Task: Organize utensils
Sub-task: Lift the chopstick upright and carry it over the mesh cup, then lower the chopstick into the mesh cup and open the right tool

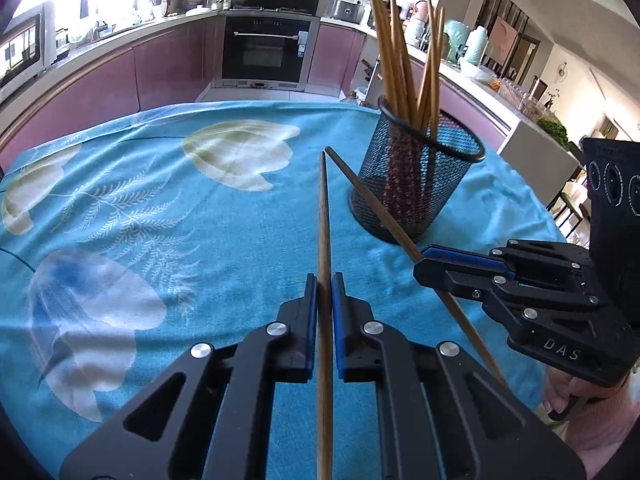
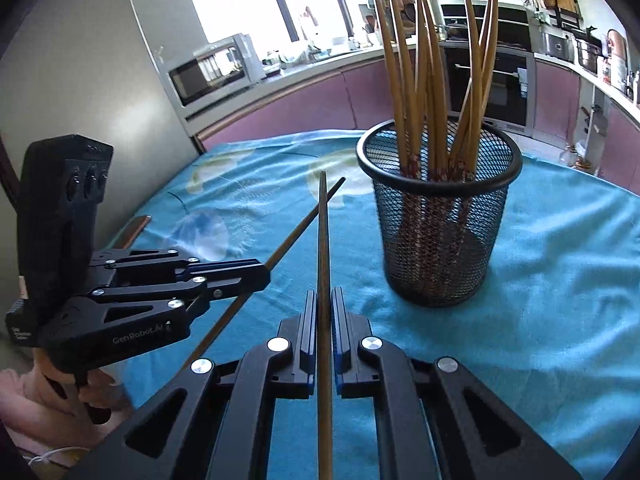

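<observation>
right hand-held gripper (image 1: pixel 420 266): white letters "DAS" on its black body, cut off at the edge
left hand-held gripper (image 2: pixel 262 276): "GenRobot.AI" in white on its side
small label at its rear: too small to read

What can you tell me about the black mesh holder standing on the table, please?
The mesh holder is a round cup of black wire mesh with a solid black rim, slightly narrower at the base. It stands upright on the turquoise floral tablecloth. A bundle of brown chopsticks stands inside it, fanning out above the rim, with patterned reddish ends showing through the mesh. Neither gripper touches it; it stands beyond both, apart from the two chopsticks they hold.
</observation>
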A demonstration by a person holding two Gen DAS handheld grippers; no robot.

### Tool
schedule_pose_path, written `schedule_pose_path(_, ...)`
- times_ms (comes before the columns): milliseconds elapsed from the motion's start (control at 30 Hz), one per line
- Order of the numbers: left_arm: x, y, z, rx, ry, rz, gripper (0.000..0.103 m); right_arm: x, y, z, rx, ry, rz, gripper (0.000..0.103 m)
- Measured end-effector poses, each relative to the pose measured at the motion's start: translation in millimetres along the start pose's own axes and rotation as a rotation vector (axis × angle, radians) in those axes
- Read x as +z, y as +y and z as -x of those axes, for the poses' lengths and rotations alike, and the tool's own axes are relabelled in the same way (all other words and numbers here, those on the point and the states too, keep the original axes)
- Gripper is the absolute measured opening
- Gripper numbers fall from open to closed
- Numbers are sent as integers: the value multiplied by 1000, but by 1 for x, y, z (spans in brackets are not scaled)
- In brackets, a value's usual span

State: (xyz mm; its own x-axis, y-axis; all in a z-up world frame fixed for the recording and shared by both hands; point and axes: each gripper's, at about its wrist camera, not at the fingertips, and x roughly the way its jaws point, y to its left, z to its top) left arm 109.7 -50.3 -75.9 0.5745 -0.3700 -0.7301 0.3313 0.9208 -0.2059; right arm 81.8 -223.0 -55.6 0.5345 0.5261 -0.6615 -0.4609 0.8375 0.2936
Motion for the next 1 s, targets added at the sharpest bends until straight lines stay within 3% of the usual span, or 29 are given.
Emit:
schedule_pose_path(500, 13, -14, 47, -143, -92, -17, 8, 10, 0, 46, 51, -134, -15, 6)
schedule_pose_path(1000, 39, -29, 87, -194, -205, -57, 8, 27, -11, 86, 9, -277, -10, 6)
